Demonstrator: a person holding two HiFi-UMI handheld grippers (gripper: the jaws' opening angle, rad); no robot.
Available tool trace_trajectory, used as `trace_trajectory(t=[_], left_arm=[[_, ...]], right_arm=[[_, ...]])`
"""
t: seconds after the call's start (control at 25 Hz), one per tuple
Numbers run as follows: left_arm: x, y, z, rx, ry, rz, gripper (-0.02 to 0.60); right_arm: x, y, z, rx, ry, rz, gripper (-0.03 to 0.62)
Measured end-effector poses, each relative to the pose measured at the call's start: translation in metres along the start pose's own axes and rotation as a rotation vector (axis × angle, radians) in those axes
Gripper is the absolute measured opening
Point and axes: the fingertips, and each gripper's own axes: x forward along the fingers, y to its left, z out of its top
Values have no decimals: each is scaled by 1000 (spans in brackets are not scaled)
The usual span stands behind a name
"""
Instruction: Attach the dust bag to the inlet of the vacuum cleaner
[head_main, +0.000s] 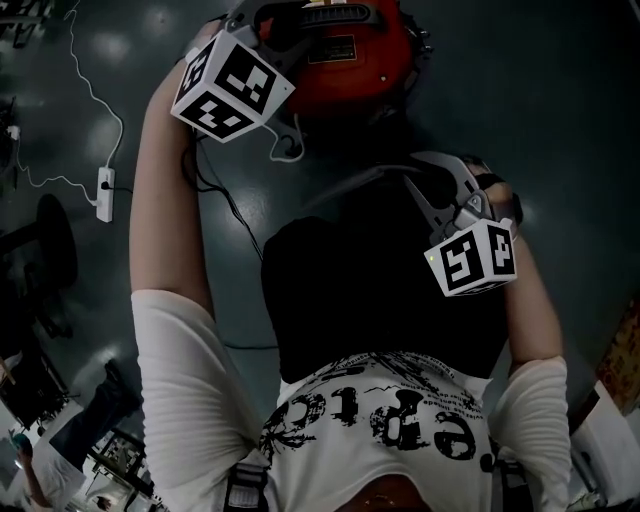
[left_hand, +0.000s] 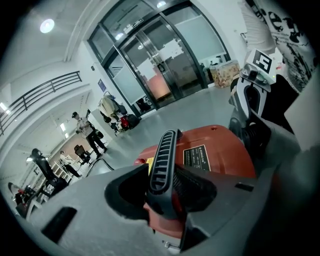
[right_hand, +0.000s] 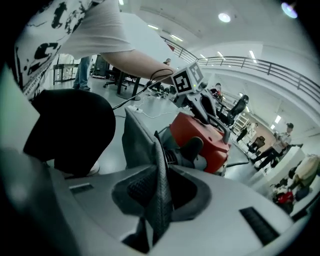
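Note:
The red vacuum cleaner (head_main: 350, 60) stands on the grey floor ahead of me. My left gripper (head_main: 330, 15) is shut on its black ribbed carrying handle (left_hand: 162, 160), one pad on each side. The grey dust bag (right_hand: 137, 140) rises beside the vacuum cleaner (right_hand: 200, 137), and in the head view it shows only as a pale strip, the dust bag (head_main: 360, 180). My right gripper (right_hand: 160, 195) has a fold of this cloth pinched upright between its jaws. In the left gripper view the right gripper (left_hand: 250, 80) sits close to the vacuum's right side. The inlet is hidden.
A white power strip (head_main: 105, 193) with a curling cord lies on the floor at the left, near a black chair (head_main: 50, 250). A black cable (head_main: 230, 215) runs past my leg. Several people (left_hand: 87, 130) stand far off by glass doors (left_hand: 165, 65).

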Motion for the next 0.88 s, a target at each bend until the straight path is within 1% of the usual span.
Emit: trace_trajectory(t=[0.08,0.24,0.32,0.52,0.64,0.76,0.88], left_arm=[[1,0,2,4,-3,3,135],[0,1,2,6,-18,9,135],[0,0,3,0,-28,12,135],[-1,2,6,-43,-65,29,143],[0,1,6,-40,-55,14,143],[0,1,6,-32,-29,0,143],[-1,1,6,-36,-23,4,143]], right_arm=[[2,-4,2,20,9,-1,48],[5,-9,-1,10,8,-43,48],[5,-13,-4,29,6,-64,49],[10,-20,-4,52,8,-109,54],[11,-24,-4,47,13,-122,55],[12,-29,-2,65,21,-136,58],[14,-33,-4,88,18,-152,61]])
